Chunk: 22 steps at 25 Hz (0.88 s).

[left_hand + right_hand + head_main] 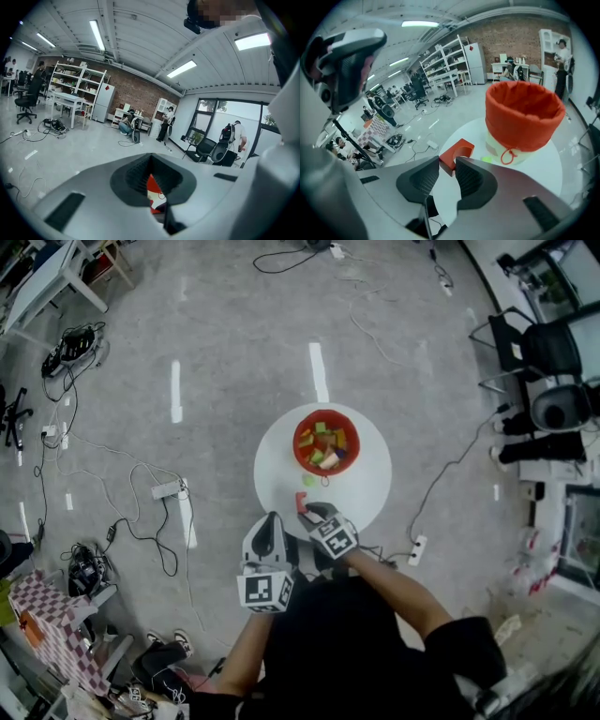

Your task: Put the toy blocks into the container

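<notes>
Red arch block pinched in right hand-held gripper, above tabletop, 6 o'clock of container. Pinch to be held firm; block to be carried toward 12 o'clock over rim, released only above opening. Left hand-held gripper pressed together, empty.
</notes>
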Each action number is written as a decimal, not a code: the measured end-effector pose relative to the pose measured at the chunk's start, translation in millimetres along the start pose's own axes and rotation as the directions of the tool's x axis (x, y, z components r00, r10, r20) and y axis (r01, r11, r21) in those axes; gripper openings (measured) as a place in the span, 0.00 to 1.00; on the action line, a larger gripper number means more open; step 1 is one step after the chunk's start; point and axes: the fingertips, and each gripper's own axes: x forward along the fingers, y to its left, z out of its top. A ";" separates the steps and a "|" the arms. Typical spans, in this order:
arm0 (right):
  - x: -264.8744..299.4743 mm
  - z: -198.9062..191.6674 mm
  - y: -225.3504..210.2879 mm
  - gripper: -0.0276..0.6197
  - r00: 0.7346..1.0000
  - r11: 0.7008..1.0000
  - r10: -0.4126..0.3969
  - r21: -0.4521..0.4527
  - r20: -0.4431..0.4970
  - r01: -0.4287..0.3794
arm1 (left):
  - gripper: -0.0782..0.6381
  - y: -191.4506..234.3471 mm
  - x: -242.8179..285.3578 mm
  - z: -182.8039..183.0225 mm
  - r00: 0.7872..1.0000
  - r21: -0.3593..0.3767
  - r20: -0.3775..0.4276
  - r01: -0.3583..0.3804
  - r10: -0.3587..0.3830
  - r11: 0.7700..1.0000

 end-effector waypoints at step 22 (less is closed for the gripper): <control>-45.8 76.5 -146.0 0.21 0.953 0.960 -0.277 0.083 0.125 0.268 | 0.09 -18.4 -16.1 4.5 1.000 0.043 0.022 -0.014 0.013 0.999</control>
